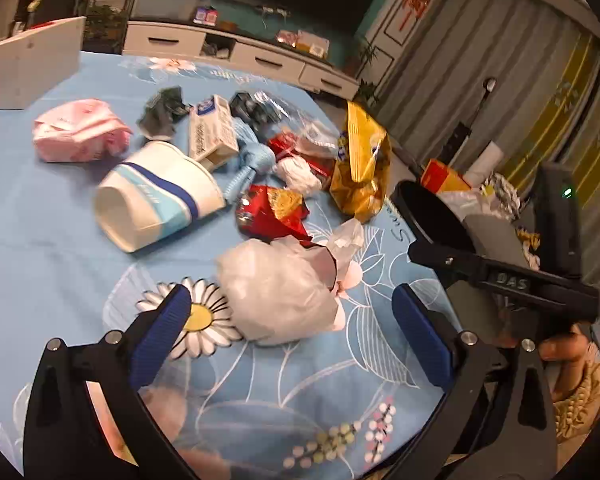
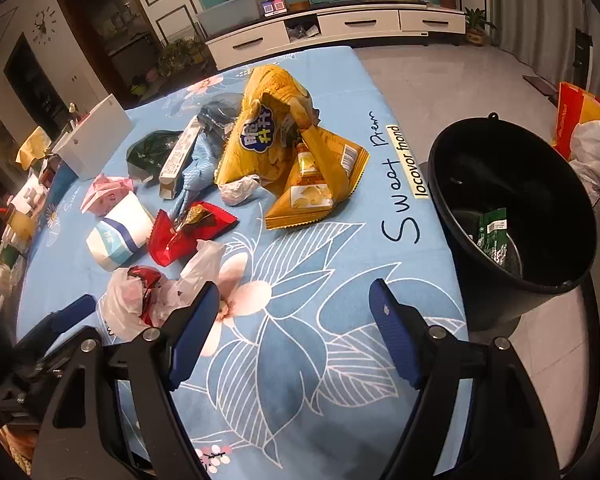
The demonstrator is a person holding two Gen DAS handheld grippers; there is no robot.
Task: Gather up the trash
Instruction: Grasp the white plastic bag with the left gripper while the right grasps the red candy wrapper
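Note:
Trash lies on a blue flowered tablecloth [image 1: 52,248]. A crumpled white plastic bag [image 1: 276,288] with a red wrapper inside sits between the fingers of my left gripper [image 1: 290,298], which is open, its pads clear of the bag. Behind it are a tipped paper cup [image 1: 156,196], a red wrapper [image 1: 272,212], a yellow chip bag [image 1: 360,168], a small carton [image 1: 212,128] and a pink wrapper [image 1: 80,132]. My right gripper [image 2: 296,288] hangs open over bare cloth right of the bag [image 2: 128,304]. A black bin [image 2: 512,208] holding a green wrapper [image 2: 496,236] stands off the table's right edge.
A white box [image 2: 96,140] stands at the table's far left, with small items along the left edge. A low white TV cabinet [image 2: 340,28] runs behind. Bags [image 2: 580,128] are piled on the floor beyond the bin. A hand [image 1: 564,348] holds the right gripper.

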